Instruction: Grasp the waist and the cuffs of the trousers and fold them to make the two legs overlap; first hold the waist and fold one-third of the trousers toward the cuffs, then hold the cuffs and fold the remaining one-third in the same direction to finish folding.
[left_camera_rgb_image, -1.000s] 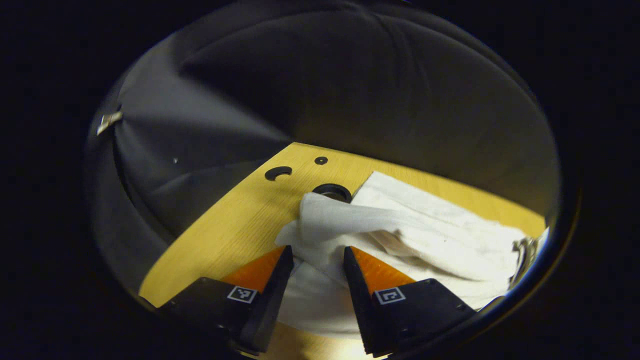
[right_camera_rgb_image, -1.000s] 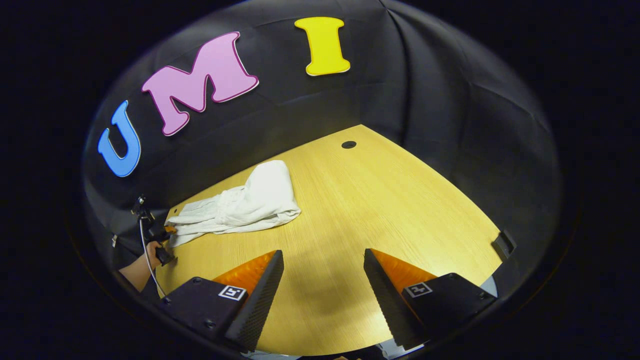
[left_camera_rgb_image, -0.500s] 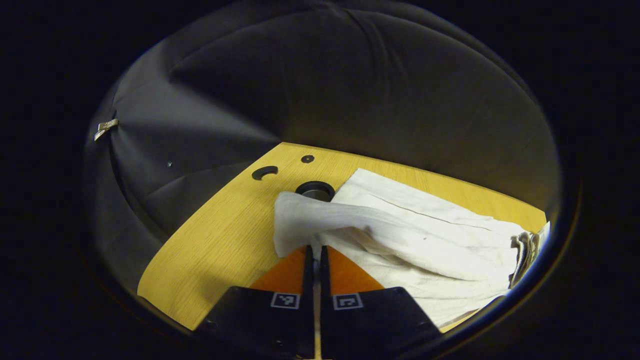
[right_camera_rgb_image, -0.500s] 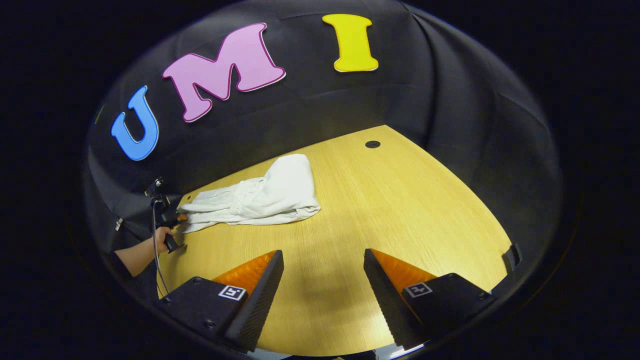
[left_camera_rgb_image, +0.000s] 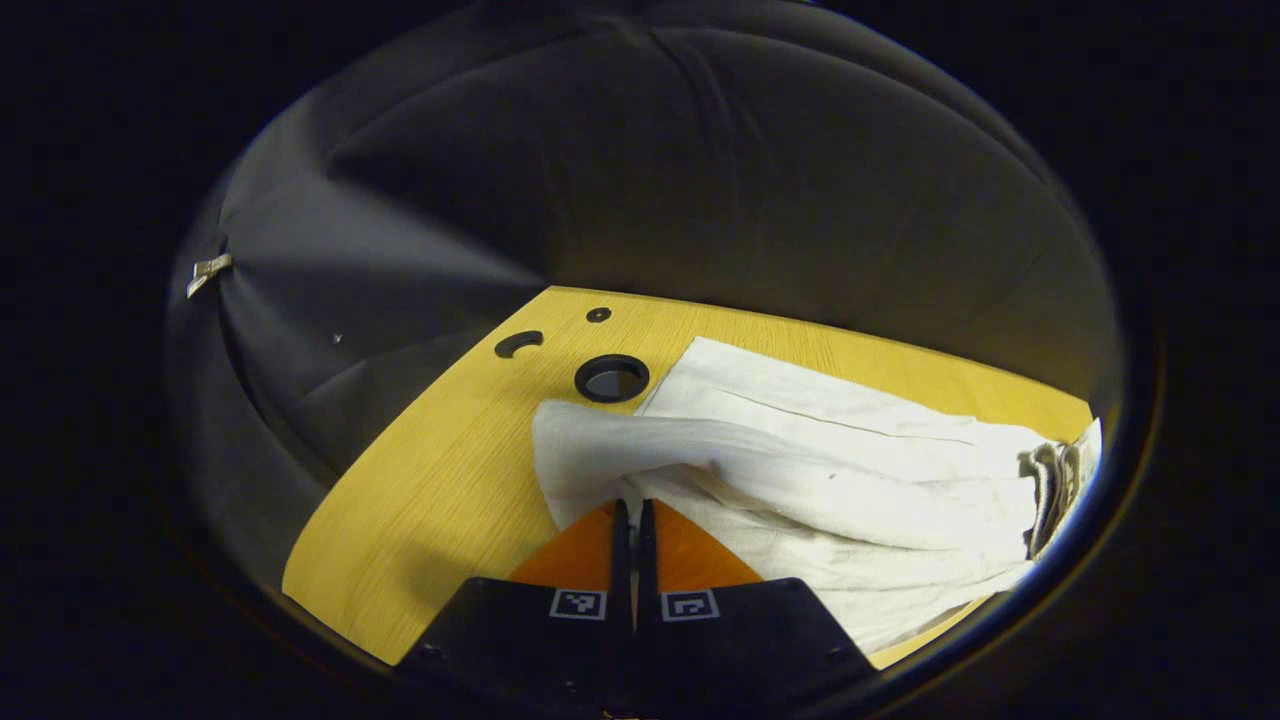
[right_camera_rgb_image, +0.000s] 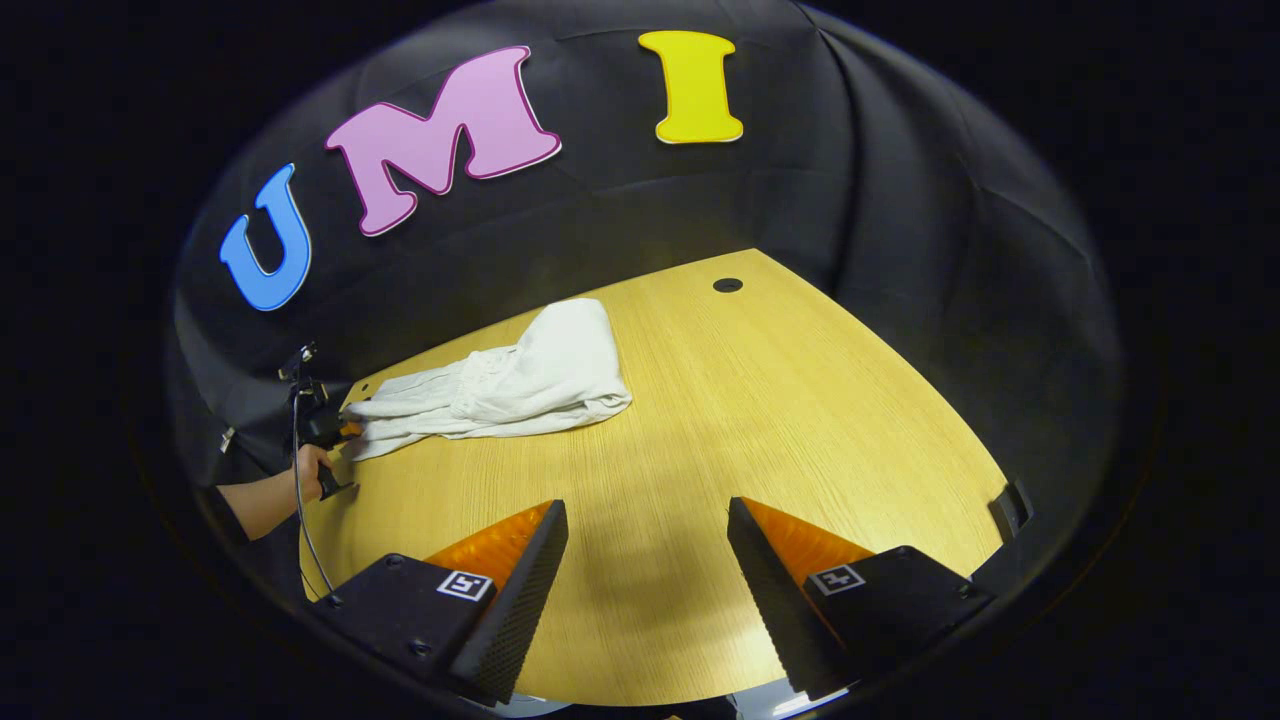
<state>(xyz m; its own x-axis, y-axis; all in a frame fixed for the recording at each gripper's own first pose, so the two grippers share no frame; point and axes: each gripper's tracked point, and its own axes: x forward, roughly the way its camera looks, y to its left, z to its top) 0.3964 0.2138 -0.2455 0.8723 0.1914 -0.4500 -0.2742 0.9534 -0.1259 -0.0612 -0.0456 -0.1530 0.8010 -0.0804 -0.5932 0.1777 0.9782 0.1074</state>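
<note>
White trousers (left_camera_rgb_image: 830, 470) lie crumpled lengthwise on the wooden table (left_camera_rgb_image: 440, 470), one leg draped over the other. My left gripper (left_camera_rgb_image: 630, 512) is shut on the near end of the upper leg, at the cuff, low over the table. In the right gripper view the trousers (right_camera_rgb_image: 520, 385) lie at the far left of the table (right_camera_rgb_image: 800, 400), their thick folded end pointing to the middle. A hand holds the left gripper (right_camera_rgb_image: 328, 428) at their thin end. My right gripper (right_camera_rgb_image: 648, 520) hangs open over bare wood, well apart from the cloth.
A round cable hole (left_camera_rgb_image: 611, 377) sits just beyond the cuff end, with a smaller hole (left_camera_rgb_image: 598, 314) and a curved cutout (left_camera_rgb_image: 518, 343) near the table corner. Another hole (right_camera_rgb_image: 727, 285) lies at the far edge. A dark bracket (right_camera_rgb_image: 1010, 505) sits on the right rim.
The left gripper's jaws, open around the cuff one second ago, have closed on it and drawn it slightly back off the cable hole. The right gripper stayed open, shifting only a little.
</note>
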